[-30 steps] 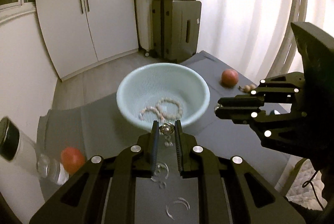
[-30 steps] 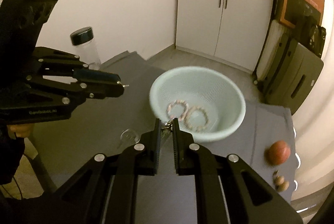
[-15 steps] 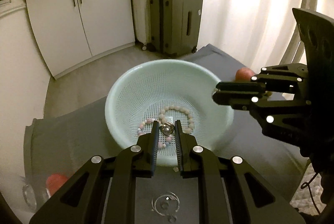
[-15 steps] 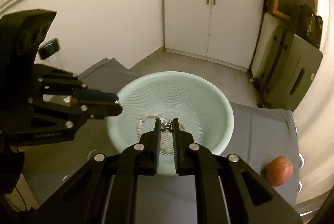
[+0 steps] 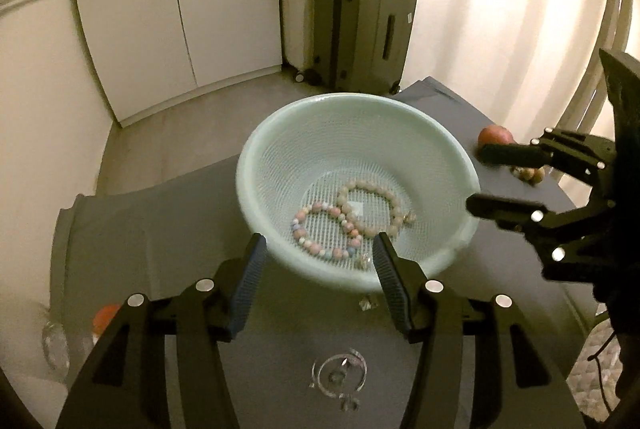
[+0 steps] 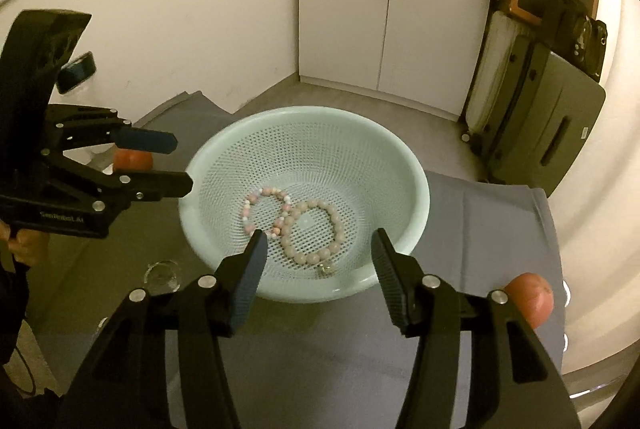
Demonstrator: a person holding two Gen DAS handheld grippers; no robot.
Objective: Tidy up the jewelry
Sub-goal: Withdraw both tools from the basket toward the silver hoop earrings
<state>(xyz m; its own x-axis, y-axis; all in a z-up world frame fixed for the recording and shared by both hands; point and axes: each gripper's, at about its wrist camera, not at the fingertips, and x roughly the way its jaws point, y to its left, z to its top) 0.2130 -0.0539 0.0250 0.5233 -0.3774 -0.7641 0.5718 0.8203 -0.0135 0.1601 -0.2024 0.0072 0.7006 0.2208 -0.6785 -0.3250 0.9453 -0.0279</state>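
A pale green mesh bowl [image 5: 280, 133] [image 6: 400, 165] stands on the grey table. In it lie two bead bracelets [image 5: 320, 229] [image 6: 316, 229] and two small sparkly pieces, one [image 5: 362, 261] by the near wall and one [image 6: 326, 268] beside the larger bracelet. My left gripper [image 5: 318, 261] is open and empty over the bowl's near rim. My right gripper [image 6: 318, 257] is open and empty over the bowl's other side; it also shows in the left wrist view [image 5: 490, 181].
A clear ring-shaped piece [image 5: 338, 375] and a small crystal [image 5: 368, 303] lie on the table near the bowl. Red fruits [image 5: 496, 135] [image 6: 530, 295] [image 6: 132, 159] sit at the table's sides. Suitcases [image 5: 360, 29] stand behind.
Both grippers moved over the bowl and opened. The small sparkly pieces they held now lie in the bowl.
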